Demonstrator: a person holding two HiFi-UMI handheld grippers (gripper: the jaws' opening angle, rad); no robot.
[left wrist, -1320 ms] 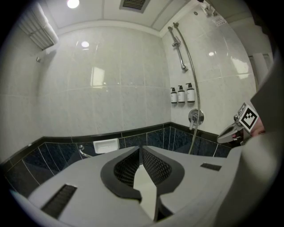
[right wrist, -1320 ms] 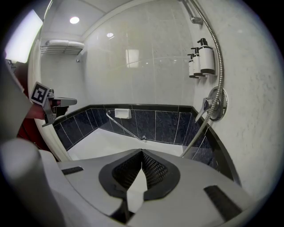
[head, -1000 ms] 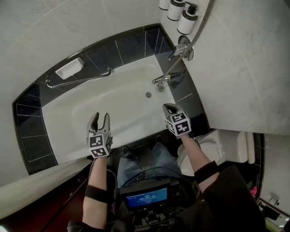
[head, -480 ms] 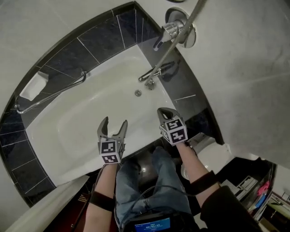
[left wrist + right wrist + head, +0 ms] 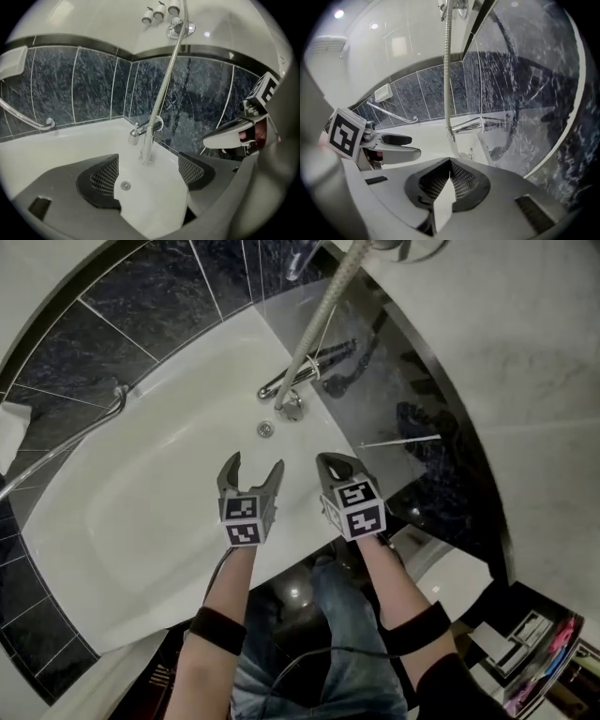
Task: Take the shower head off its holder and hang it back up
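Bathtub (image 5: pixel 112 549): holding only its drain (image 5: pixel 266 429).
Shower hose (image 5: pixel 323 315): climbing from the tap (image 5: pixel 292 381) past the frame top; shower head unseen.
Left gripper (image 5: pixel 253 465): hovering over the tub, jaws just opening wide, empty.
Right gripper (image 5: pixel 336 465): hovering alongside, jaws pressing together, empty.

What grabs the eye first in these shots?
The white bathtub, ringed by dark marbled tiles, fills the head view, with a metal shower hose slanting down to the tap at its far end. In front, over the tub's near side, the left tongs gape with nothing between them, their jaws having just been opening, beside the shut right tongs.
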